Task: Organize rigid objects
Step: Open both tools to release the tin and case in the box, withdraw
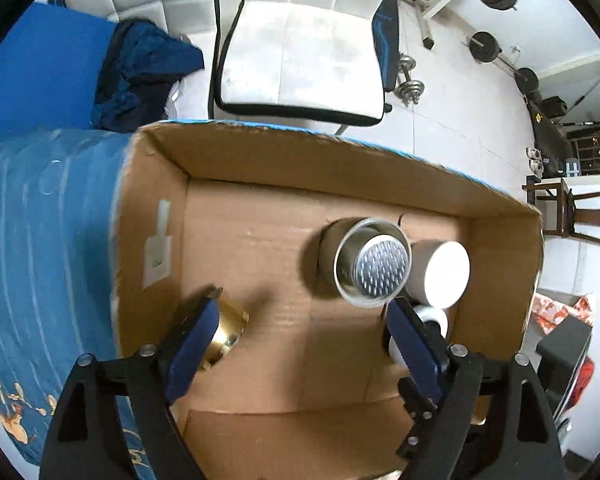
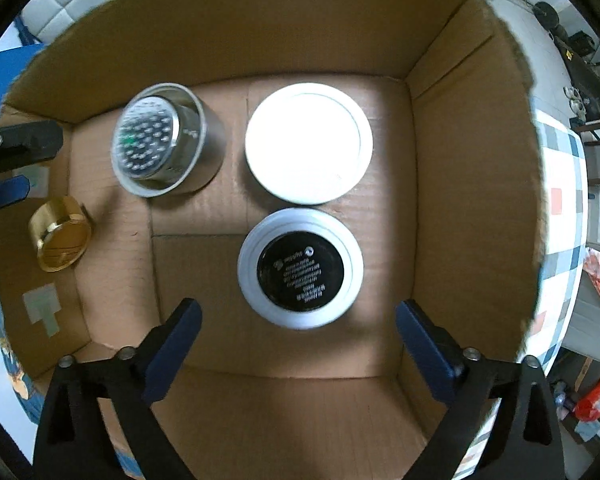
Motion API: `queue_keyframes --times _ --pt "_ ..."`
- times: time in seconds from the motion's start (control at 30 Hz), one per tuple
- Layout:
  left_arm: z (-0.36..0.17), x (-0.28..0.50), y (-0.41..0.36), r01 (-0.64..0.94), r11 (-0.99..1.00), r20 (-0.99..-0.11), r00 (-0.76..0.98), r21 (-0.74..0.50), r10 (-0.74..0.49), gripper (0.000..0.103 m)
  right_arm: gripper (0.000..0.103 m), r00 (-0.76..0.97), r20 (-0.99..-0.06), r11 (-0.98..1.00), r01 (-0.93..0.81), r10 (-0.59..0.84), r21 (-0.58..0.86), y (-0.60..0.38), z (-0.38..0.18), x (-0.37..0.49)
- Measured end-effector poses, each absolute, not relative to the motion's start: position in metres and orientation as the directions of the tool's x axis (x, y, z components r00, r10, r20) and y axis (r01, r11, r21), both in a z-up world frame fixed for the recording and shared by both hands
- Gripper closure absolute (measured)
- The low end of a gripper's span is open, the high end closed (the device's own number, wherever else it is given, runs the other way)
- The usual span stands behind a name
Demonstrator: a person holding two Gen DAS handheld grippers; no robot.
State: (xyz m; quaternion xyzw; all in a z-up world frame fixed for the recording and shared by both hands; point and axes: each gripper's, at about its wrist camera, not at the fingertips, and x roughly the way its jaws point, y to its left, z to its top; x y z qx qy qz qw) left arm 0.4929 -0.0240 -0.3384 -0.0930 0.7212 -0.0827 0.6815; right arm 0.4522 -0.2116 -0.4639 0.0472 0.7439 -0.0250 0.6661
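A cardboard box holds several round things. A gold cap lies at its left side, partly hidden by my left finger in the left wrist view. A silver tin stands beside a white-lidded jar. A white jar with a black label stands nearer, a sliver of it behind my finger. My left gripper hangs open above the box floor. My right gripper is open, with the black-label jar just beyond its fingertips, untouched.
The box rests on a blue patterned bedspread. A white padded chair stands behind the box, with dark blue cloth to its left. Weights and a bench lie on the tiled floor, and a wooden stool is at the right.
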Motion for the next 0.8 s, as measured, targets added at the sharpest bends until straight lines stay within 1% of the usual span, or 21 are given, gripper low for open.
queue_keyframes --times 0.1,0.23,0.47,0.53,0.8 --pt "-0.319 0.468 -0.023 0.014 0.981 -0.981 0.016 -0.196 -0.196 0.017 0.0 -0.075 -0.997 0.996 0.083 0.031 0.025 -0.208 -0.448 0.437" --pt "-0.297 0.429 -0.018 0.013 0.989 -0.983 0.11 -0.148 -0.149 0.017 0.0 -0.031 -0.999 0.996 0.086 0.035 0.032 -0.207 -0.429 0.413" --pt "-0.265 0.368 -0.011 0.019 0.993 -0.967 0.225 -0.116 -0.117 0.017 0.0 0.063 -0.998 0.996 0.084 0.021 0.027 -0.203 -0.388 0.353" --pt "-0.254 0.353 -0.012 0.024 0.994 -0.961 0.253 -0.107 -0.11 0.017 0.0 0.094 -0.995 0.996 0.083 0.016 0.024 -0.204 -0.385 0.356" --pt "-0.216 0.307 -0.014 0.015 0.996 -0.932 0.352 -0.092 -0.092 0.017 0.0 0.235 -0.972 0.994 0.1 0.019 0.044 -0.207 -0.326 0.323"
